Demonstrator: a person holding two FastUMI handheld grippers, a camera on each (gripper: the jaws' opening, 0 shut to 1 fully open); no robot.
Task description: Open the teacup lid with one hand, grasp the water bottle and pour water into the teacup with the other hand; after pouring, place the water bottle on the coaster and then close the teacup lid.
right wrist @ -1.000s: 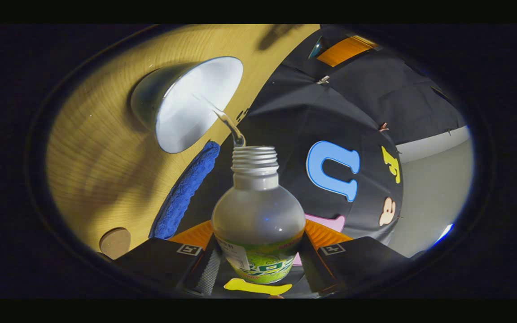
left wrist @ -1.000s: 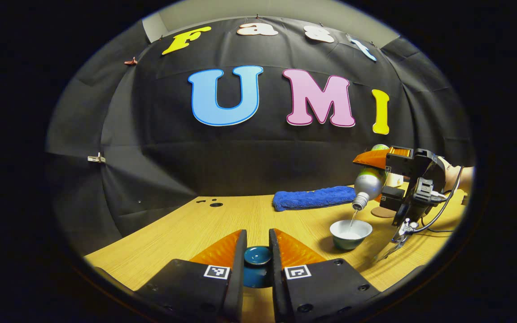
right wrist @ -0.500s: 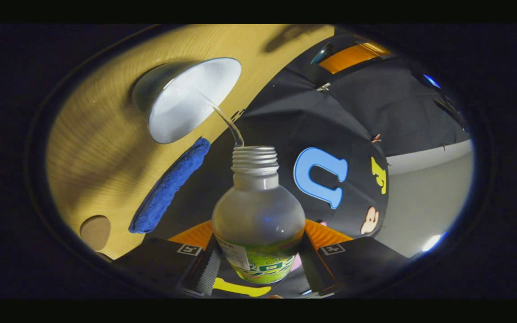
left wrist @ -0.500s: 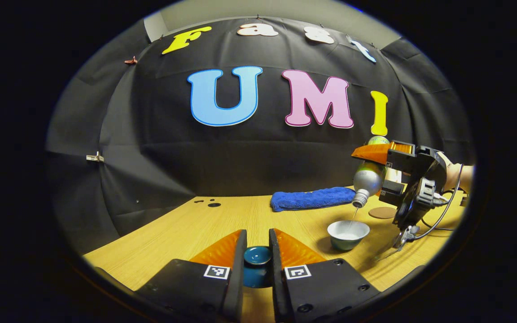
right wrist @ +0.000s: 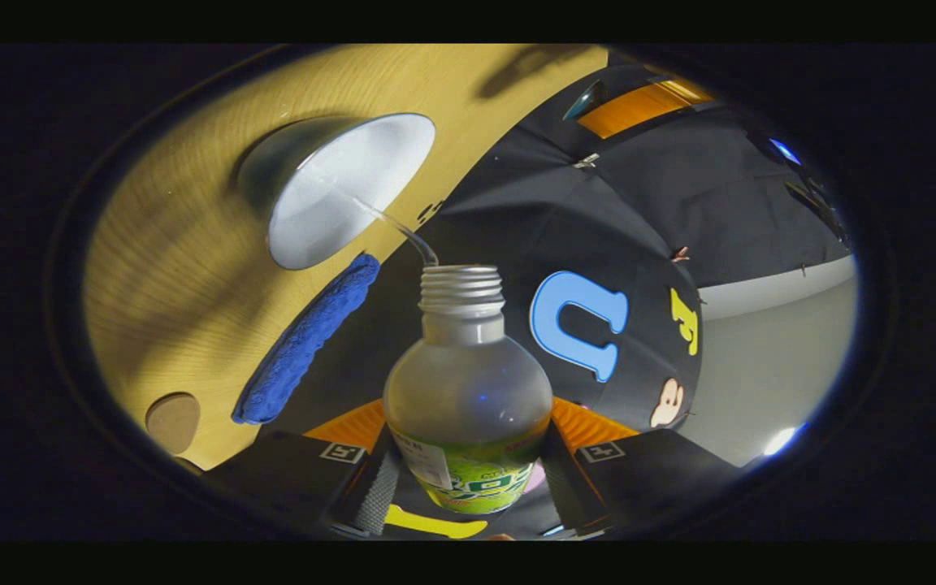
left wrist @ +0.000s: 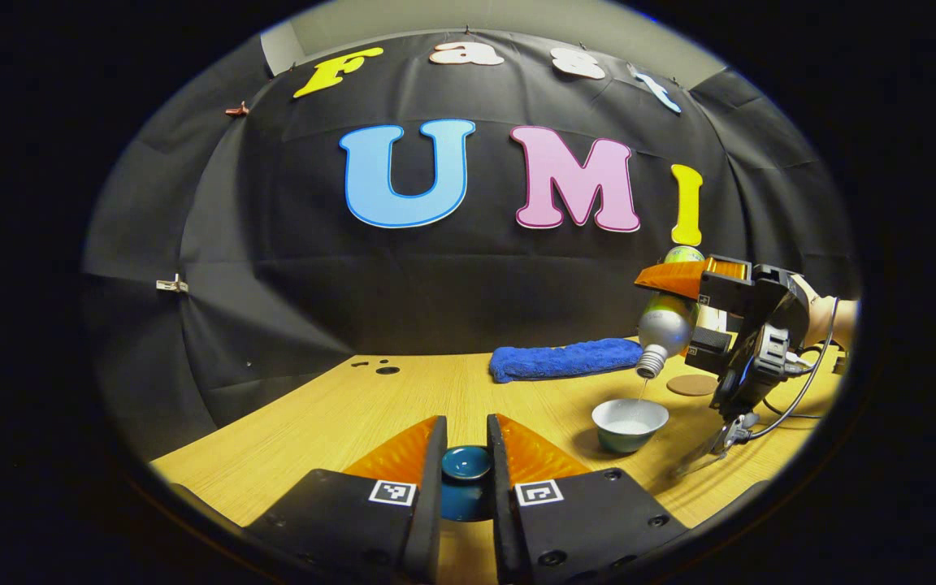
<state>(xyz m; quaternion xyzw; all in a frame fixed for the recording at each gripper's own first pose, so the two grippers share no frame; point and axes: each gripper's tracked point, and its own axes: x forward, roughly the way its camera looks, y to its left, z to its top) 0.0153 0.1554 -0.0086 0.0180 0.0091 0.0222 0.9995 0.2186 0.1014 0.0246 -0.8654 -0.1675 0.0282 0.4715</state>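
**Bottle tipped over the cup, coaster just behind it**

The table (left wrist: pixel 370 406) carries everything. In the left gripper view, the water bottle (left wrist: pixel 666 323) hangs neck-down over the teacup (left wrist: pixel 630 424), its long axis steeply tilted, a thin stream falling into the bowl. The right gripper (left wrist: pixel 699 313) has its jaws clamped on the bottle's body; the left gripper (left wrist: pixel 465 463) sits well apart with its jaws closed on the teacup lid (left wrist: pixel 466 463), low over the table.

The coming move is probably righting the bottle and setting it on the coaster (left wrist: pixel 692 384), which lies just beyond the cup, near the right gripper. A blue towel (left wrist: pixel 565 358) lies farther back.

The left gripper view gives the bottle's height above the cup. The right gripper view gives the stream's landing point inside the cup and the bottle's open threaded mouth.
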